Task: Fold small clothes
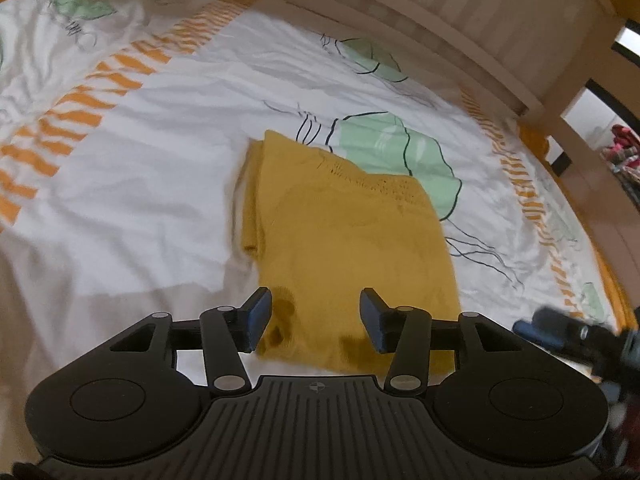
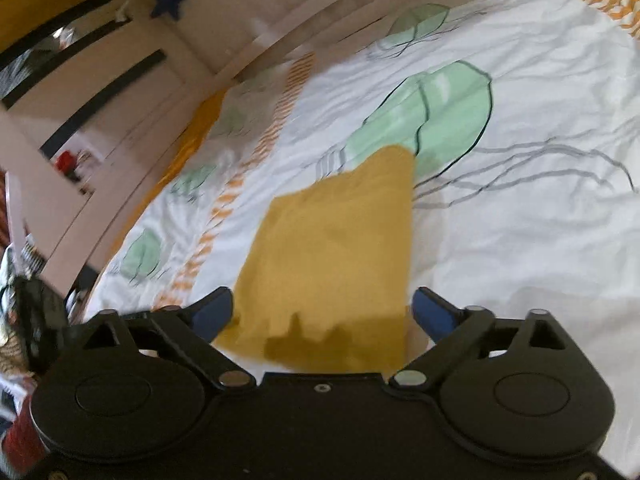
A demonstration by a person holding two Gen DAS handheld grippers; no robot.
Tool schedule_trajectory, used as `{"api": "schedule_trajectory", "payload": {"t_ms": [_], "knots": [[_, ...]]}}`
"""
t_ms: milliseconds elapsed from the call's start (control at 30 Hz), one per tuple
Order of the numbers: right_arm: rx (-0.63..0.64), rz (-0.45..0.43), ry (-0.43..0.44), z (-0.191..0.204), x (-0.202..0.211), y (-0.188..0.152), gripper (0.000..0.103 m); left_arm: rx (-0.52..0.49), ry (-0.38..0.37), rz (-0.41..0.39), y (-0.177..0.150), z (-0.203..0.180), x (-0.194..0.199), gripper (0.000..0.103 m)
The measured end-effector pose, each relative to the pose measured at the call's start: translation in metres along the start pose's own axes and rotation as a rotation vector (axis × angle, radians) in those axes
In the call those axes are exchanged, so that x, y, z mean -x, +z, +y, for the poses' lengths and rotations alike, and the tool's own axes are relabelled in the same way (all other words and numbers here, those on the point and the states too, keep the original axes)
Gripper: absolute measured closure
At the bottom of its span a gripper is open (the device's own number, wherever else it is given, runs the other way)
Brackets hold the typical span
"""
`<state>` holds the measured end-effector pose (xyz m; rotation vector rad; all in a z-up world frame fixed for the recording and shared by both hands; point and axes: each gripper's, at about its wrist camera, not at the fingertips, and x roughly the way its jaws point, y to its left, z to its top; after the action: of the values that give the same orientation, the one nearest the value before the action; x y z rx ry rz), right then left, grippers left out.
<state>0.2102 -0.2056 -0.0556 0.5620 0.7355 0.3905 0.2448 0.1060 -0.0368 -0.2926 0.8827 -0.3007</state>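
Note:
A mustard-yellow knitted garment (image 1: 344,240) lies folded into a rough rectangle on the white bed cover. My left gripper (image 1: 316,318) is open and empty, hovering above the garment's near edge. In the right wrist view the same garment (image 2: 336,256) lies just ahead of my right gripper (image 2: 324,312), which is wide open and empty over its near edge. The right gripper also shows blurred at the right edge of the left wrist view (image 1: 576,332).
The bed cover (image 1: 160,160) is white with green jellyfish prints and orange striped bands. A pale wooden bed rail (image 1: 460,40) runs along the far side. Pale furniture with dark gaps (image 2: 100,92) stands beyond the bed's left side.

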Motion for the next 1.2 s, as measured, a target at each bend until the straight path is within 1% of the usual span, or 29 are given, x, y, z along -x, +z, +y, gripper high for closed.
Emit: {"api": "schedule_trajectory", "payload": {"t_ms": [100, 267, 333, 400, 467, 533, 633, 767, 933, 1033, 1100, 1167, 1200], "knots": [[0.002, -0.004, -0.008, -0.010, -0.013, 0.013, 0.000, -0.017, -0.001, 0.023, -0.001, 0.001, -0.017, 0.039], [0.010, 0.002, -0.013, -0.020, -0.044, 0.030, 0.000, -0.030, -0.007, 0.072, -0.012, 0.009, -0.039, 0.031], [0.004, 0.011, -0.008, -0.025, -0.056, 0.035, 0.000, -0.008, -0.006, 0.092, -0.017, 0.015, -0.044, 0.020], [0.003, 0.028, -0.014, -0.030, -0.071, 0.040, 0.000, 0.013, -0.012, 0.083, -0.019, 0.018, -0.045, 0.016], [0.005, 0.044, -0.013, -0.035, -0.085, 0.042, 0.000, 0.013, -0.015, 0.085, -0.019, 0.017, -0.046, 0.011], [-0.001, 0.072, -0.003, -0.039, -0.098, 0.043, 0.000, 0.033, -0.030, 0.104, -0.017, 0.016, -0.051, 0.001], [-0.017, 0.101, 0.026, -0.044, -0.116, 0.043, 0.000, 0.056, -0.055, 0.125, -0.010, 0.016, -0.060, 0.001], [-0.024, 0.097, 0.088, -0.045, -0.127, 0.049, 0.000, 0.091, -0.092, 0.134, -0.001, 0.019, -0.072, 0.001], [-0.050, 0.105, 0.123, -0.048, -0.141, 0.059, 0.000, 0.082, -0.120, 0.128, 0.008, 0.014, -0.086, 0.001], [-0.065, 0.113, 0.133, -0.050, -0.144, 0.062, 0.000, 0.074, -0.124, 0.134, 0.009, 0.012, -0.085, 0.001], [-0.062, 0.120, 0.153, -0.052, -0.141, 0.061, 0.000, 0.089, -0.164, 0.156, 0.008, 0.013, -0.082, 0.001], [-0.052, 0.127, 0.169, -0.054, -0.139, 0.060, 0.000, 0.137, -0.209, 0.176, 0.006, 0.015, -0.080, 0.003], [-0.045, 0.128, 0.175, -0.055, -0.136, 0.059, 0.000, 0.166, -0.222, 0.185, 0.004, 0.016, -0.079, 0.006]]}}
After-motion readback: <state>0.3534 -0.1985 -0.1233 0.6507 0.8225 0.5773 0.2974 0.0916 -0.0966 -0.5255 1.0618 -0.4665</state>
